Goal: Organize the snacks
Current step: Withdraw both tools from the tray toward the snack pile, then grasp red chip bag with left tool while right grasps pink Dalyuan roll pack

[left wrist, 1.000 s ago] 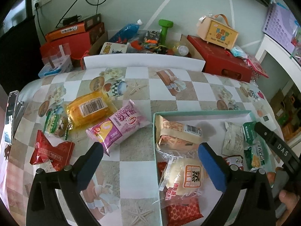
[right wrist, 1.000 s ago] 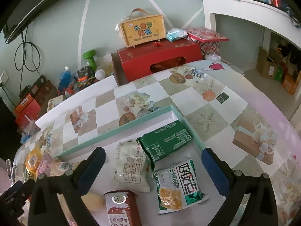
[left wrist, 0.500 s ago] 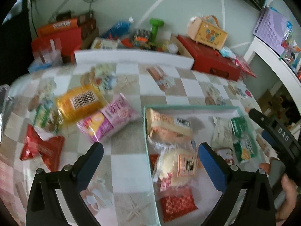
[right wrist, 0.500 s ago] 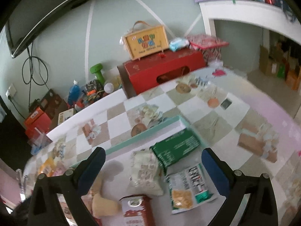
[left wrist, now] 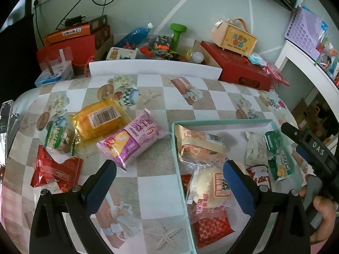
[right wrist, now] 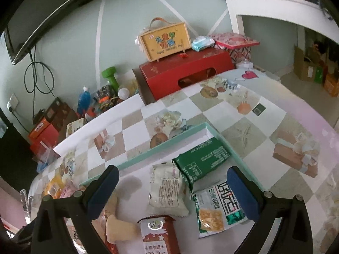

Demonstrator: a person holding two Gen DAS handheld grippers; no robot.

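A mint-rimmed tray (left wrist: 222, 122) on the checked tablecloth holds several snack packs, among them a bun pack (left wrist: 208, 187) and a beige wafer pack (left wrist: 199, 139). Left of the tray lie a pink pack (left wrist: 132, 140), a yellow pack (left wrist: 99, 119), a green-white pack (left wrist: 58, 137) and a red pack (left wrist: 55, 170). My left gripper (left wrist: 169, 178) hangs open above the tray's left rim, holding nothing. My right gripper (right wrist: 172, 188) is open over the tray (right wrist: 161, 148), above a white pack (right wrist: 166, 187), a dark green pack (right wrist: 201, 162) and a green-white chip pack (right wrist: 220, 207).
Behind the table stand red boxes (left wrist: 241, 67), a yellow carry box (left wrist: 235, 37), a green dumbbell (left wrist: 177, 32) and a blue bottle (left wrist: 135, 33). A phone (left wrist: 5, 114) lies at the left edge. A hand (left wrist: 322, 211) holds the right gripper's handle. White shelving (right wrist: 275, 6) rises on the right.
Both cameras swung and blurred half a second ago, then settled close to where they were. No snack has moved and both grippers stay open.
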